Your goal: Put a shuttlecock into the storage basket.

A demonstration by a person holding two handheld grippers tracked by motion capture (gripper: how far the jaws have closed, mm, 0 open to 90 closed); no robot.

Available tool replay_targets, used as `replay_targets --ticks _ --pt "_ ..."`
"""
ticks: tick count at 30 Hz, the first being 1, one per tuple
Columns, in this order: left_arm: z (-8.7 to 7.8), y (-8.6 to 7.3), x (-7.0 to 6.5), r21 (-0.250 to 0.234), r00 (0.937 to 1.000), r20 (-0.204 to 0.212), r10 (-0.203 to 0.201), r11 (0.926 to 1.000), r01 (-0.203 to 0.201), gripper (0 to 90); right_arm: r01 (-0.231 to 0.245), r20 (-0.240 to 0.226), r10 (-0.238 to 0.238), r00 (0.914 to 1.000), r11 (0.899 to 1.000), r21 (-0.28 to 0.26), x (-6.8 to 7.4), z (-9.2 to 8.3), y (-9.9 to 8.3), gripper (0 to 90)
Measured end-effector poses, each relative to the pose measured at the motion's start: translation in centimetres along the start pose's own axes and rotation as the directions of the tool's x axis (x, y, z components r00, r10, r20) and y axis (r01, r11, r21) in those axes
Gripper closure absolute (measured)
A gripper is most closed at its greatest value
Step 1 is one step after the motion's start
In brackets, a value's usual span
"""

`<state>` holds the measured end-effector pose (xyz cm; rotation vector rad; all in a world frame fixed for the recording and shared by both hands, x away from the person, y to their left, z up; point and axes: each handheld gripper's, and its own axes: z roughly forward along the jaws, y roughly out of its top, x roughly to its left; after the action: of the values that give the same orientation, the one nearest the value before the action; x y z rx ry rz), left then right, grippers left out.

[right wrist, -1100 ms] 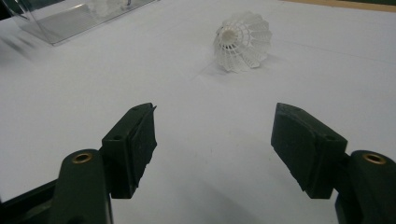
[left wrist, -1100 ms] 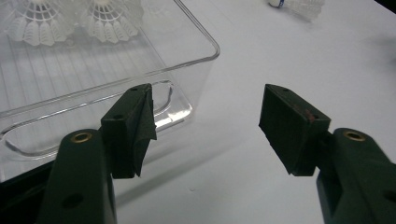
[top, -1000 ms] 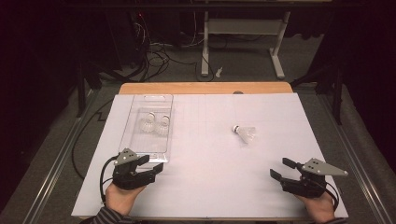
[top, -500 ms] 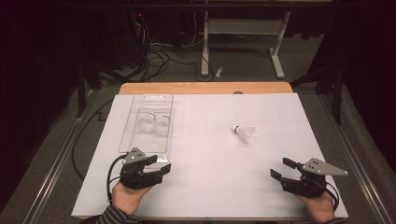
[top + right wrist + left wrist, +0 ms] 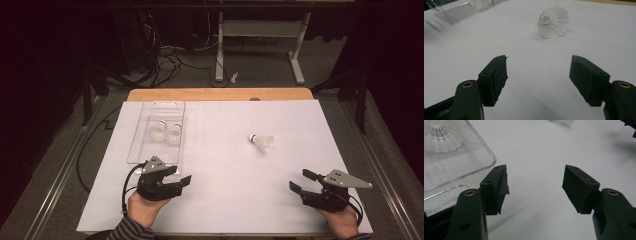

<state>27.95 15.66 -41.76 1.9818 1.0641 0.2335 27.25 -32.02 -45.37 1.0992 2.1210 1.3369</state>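
Left gripper [image 5: 181,176] drawn back from the clear tray [image 5: 145,150].
Both jaw pairs are held wide and empty; the loose shuttlecock [image 5: 263,142] remains ungrasped ahead of the right gripper [image 5: 300,181].

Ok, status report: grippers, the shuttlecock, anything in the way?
Left gripper open, empty, by the clear tray. Right gripper open, empty. Loose shuttlecock lying on the white sheet, untouched. Nothing between it and the right gripper.

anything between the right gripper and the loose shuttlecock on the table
Nothing: in the right gripper view, bare white table cover runs from the open right gripper to the loose shuttlecock.
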Motion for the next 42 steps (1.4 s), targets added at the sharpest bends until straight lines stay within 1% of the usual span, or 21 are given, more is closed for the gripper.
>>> replay_targets --ticks 7,11,19,27,32,42 --pt "0.8 0.8 -0.5 0.011 0.9998 0.008 0.016 0.9998 -0.016 38.1 0.001 -0.001 -0.001 1.0000 1.000 0.000 0.0 0.0 0.0 31.1" --pt "1.3 1.2 -0.6 0.002 0.9998 0.005 0.020 0.9998 -0.020 38.6 0.001 -0.001 -0.001 1.0000 1.000 0.000 0.0 0.0 0.0 31.1" --pt "2.0 1.7 -0.6 0.007 0.9998 0.008 0.019 0.9998 -0.019 39.0 0.002 -0.001 -0.002 1.0000 1.000 0.001 0.0 0.0 0.0 31.1" --pt "2.6 2.1 -0.6 0.004 0.9998 0.021 0.008 1.0000 -0.008 39.1 0.003 -0.002 -0.003 1.0000 1.000 0.003 0.0 0.0 0.0 31.1" --pt "3.1 2.4 -0.7 0.011 0.9997 0.022 0.013 0.9998 -0.014 39.1 0.002 -0.002 -0.002 1.0000 1.000 0.002 0.0 0.0 0.0 31.1" --pt "3.4 3.0 -1.1 -0.004 0.9992 0.036 0.016 0.9999 -0.016 39.1 0.002 -0.004 -0.002 1.0000 1.000 0.002 0.0 0.0 0.0 31.1"
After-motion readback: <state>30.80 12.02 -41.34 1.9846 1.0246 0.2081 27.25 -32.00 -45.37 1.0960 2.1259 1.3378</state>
